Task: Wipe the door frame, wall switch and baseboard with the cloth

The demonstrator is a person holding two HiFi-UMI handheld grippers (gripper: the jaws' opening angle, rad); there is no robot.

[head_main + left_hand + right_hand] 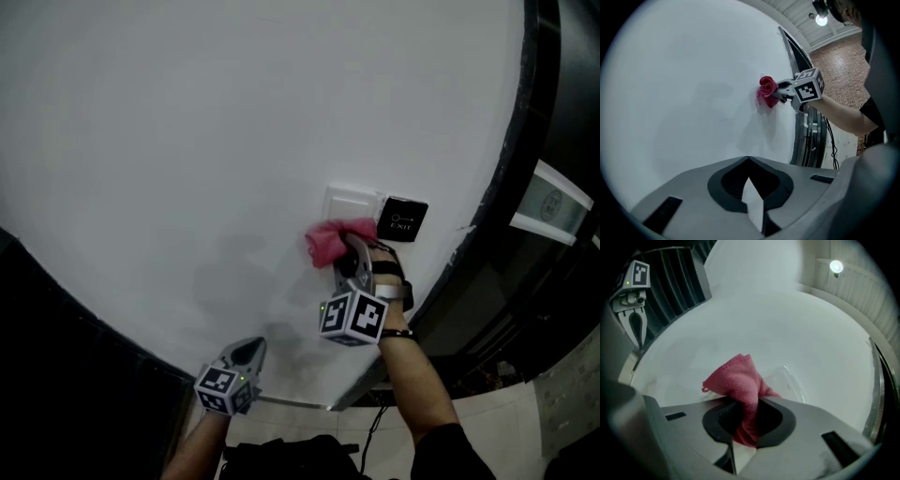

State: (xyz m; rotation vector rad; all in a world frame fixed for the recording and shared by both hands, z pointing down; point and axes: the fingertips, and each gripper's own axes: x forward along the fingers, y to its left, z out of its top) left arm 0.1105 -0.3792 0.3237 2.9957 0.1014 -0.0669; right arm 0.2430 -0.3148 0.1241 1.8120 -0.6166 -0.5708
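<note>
Jaws of the right hand-held gripper (743,425) clamp a bunched pink cloth (736,380), holding it against the lower left corner of the white wall switch plate (349,201), right of centre in the head view. Just right of the plate sits a black exit button (403,218). At lower left, the left hand-held gripper (246,354) is closed and empty, near the white wall (234,141).

The cloth (737,380) looked a soft, finely napped fabric. The wall (234,141) was smooth, matt paint. The wall switch (349,201), at the cloth's 12 o'clock, seemed smooth, glossy white plastic.
</note>
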